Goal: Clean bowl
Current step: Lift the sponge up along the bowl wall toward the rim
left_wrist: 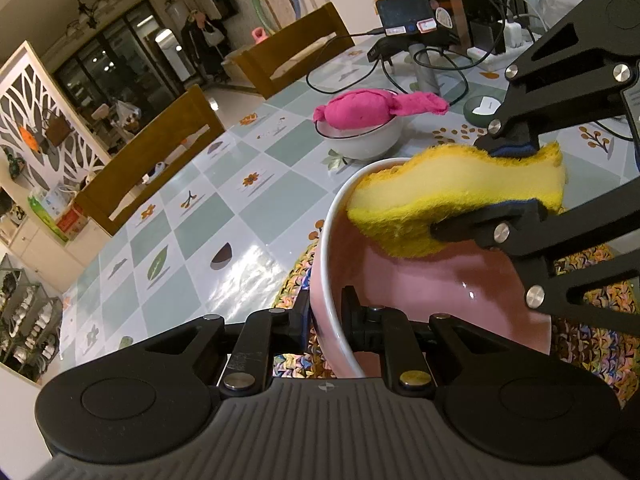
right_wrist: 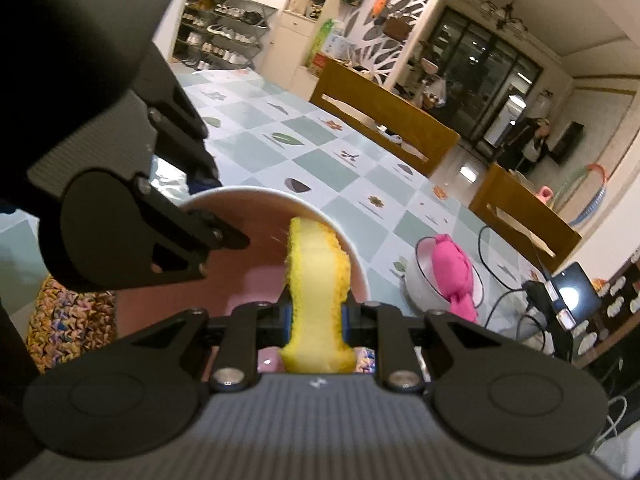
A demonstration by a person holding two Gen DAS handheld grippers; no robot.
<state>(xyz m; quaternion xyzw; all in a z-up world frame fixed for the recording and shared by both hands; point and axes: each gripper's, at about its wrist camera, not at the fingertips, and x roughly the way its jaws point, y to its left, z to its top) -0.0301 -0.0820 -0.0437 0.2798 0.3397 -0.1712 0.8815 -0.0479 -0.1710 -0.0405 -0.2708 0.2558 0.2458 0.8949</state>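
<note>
Clamped on the wall of the pink bowl [left_wrist: 420, 280], the left gripper [left_wrist: 326, 316] is holding it with one finger inside and one outside the white rim, as the left wrist view shows. That bowl is tilting on a multicoloured woven mat [left_wrist: 600, 344], which is lying on a table [left_wrist: 208, 240] covered in a pale green and white checked cloth printed with leaves and flowers. Entering from the right, the right gripper [left_wrist: 508, 184] is squeezing a yellow sponge [left_wrist: 452, 192] and pressing it against the far inner rim. Farther along the table, a white bowl [left_wrist: 360, 140] is holding a bright pink cloth [left_wrist: 372, 110], with cables and a small screen device [left_wrist: 404, 12] beyond it. Two wooden chairs [left_wrist: 160, 160] are standing along the far edge, and a person is standing in the distance by dark glass doors.

Seen from the right wrist, the right gripper [right_wrist: 316, 312] is pinching the sponge [right_wrist: 316, 280] between its blue pads, so the foam is bulging above and below them. Its upper end is touching the bowl's [right_wrist: 248, 240] inner wall near the rim. At the left, the left gripper [right_wrist: 216, 208] is gripping the rim. Behind, a shoe rack [right_wrist: 216, 24] and a white leaf-patterned screen [right_wrist: 392, 12] are lining the room.
</note>
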